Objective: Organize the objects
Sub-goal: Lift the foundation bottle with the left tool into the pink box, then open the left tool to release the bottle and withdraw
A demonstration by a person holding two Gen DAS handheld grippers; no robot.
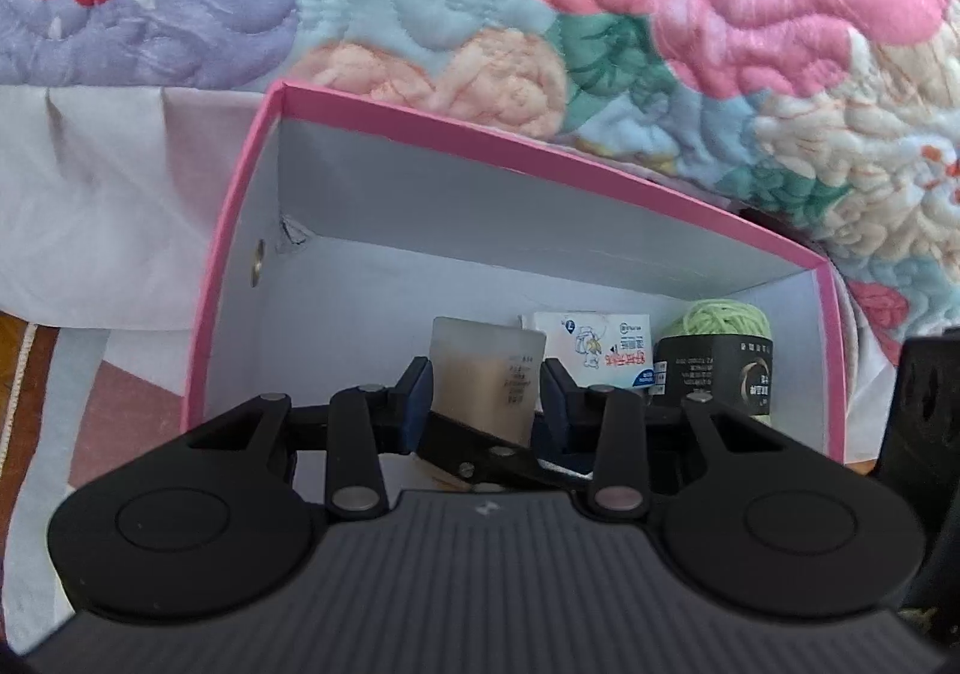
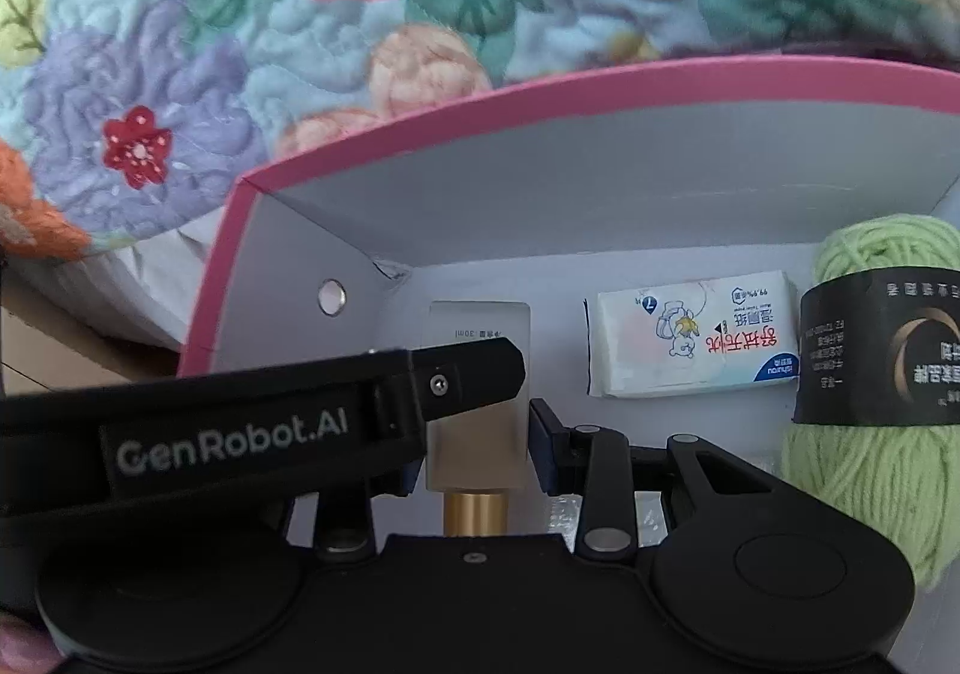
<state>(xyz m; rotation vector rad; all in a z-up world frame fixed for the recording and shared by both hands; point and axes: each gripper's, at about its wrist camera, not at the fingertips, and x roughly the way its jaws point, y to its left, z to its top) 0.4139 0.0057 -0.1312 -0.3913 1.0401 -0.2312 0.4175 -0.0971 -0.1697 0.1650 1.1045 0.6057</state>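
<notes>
A frosted bottle with beige liquid and a gold cap [image 2: 477, 434] lies inside a pink box [image 2: 540, 86] with a white inside. Both grippers are in the box. In the right wrist view my right gripper [image 2: 477, 452] has its fingers on both sides of the bottle, and the left gripper's finger [image 2: 468, 386] crosses over it. In the left wrist view my left gripper [image 1: 486, 398] closes on the same bottle [image 1: 489, 374]. A tissue pack [image 2: 690, 341] and a green yarn ball [image 2: 876, 374] lie to its right.
The pink box [image 1: 240, 230] stands against a bed with a floral quilt [image 1: 600, 14] and white bed skirt [image 1: 90, 194]. The tissue pack [image 1: 591, 350] and yarn [image 1: 717, 368] fill the box's right end. Floor and rug lie at the left [image 1: 36, 434].
</notes>
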